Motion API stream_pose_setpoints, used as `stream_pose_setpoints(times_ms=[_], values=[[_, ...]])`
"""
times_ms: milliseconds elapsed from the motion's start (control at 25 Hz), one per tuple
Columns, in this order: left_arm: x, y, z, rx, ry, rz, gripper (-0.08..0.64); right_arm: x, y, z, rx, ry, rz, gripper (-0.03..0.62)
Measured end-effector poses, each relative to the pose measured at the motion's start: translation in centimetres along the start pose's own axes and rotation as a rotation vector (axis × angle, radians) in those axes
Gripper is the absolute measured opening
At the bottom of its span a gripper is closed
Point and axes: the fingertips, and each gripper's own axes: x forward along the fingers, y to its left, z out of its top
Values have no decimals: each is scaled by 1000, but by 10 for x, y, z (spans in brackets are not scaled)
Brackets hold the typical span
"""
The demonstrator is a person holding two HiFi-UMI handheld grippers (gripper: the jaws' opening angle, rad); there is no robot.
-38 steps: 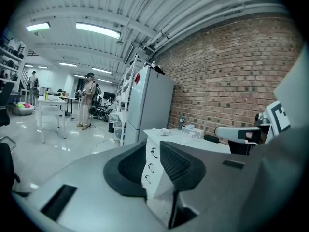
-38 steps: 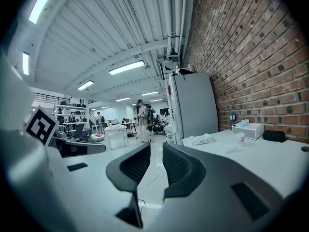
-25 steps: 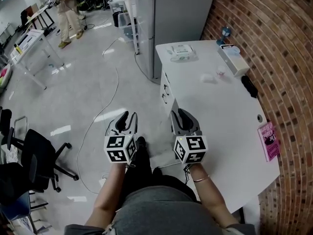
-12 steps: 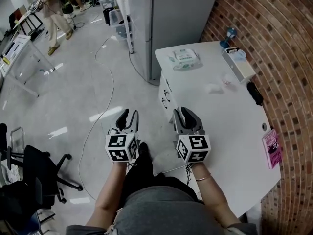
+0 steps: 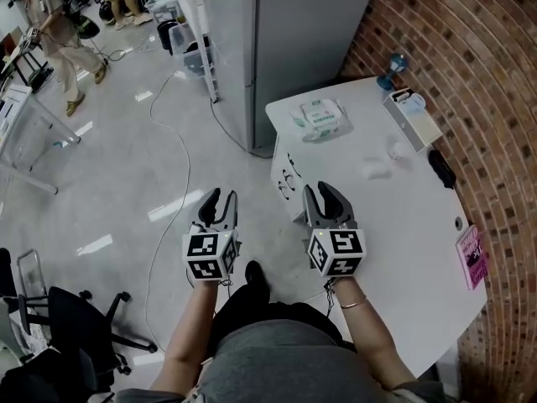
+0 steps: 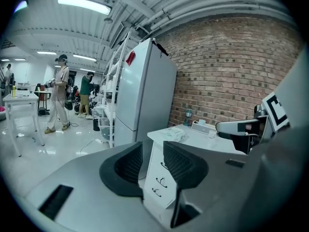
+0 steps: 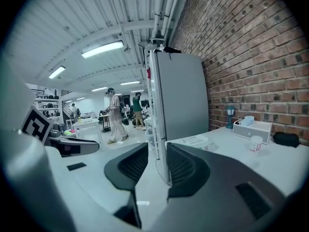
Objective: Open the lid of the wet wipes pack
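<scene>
The wet wipes pack (image 5: 321,117), white and green with its lid closed, lies at the far left corner of the white table (image 5: 394,225). It also shows small and far off in the left gripper view (image 6: 171,134) and the right gripper view (image 7: 195,140). My left gripper (image 5: 218,200) hangs over the floor left of the table, jaws a little apart and empty. My right gripper (image 5: 325,193) is over the table's near left edge. Its jaws are opening with nothing between them. Both grippers are well short of the pack.
A tall grey cabinet (image 5: 285,40) stands just behind the table and a brick wall (image 5: 495,99) runs along the right. On the table are a tissue box (image 5: 415,117), a small cup (image 5: 394,149), a black object (image 5: 442,168) and a pink booklet (image 5: 472,257). An office chair (image 5: 75,326) and a cable (image 5: 180,183) are on the floor at left.
Both grippers have travelled forward along the table's left edge, so the table and pack sit nearer and lower in the head view. The right jaws have spread slightly.
</scene>
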Motion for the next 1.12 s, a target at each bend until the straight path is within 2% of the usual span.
stream_pose_setpoints(times_ms=[480, 880, 1120], values=[[48, 25, 22, 56, 10, -78, 126, 25, -11, -1, -1, 21, -109, 117], [80, 13, 27, 128, 45, -118, 126, 36, -32, -1, 16, 23, -166, 117], [109, 3, 34, 163, 67, -139, 126, 52, -60, 1, 46, 22, -200, 117]])
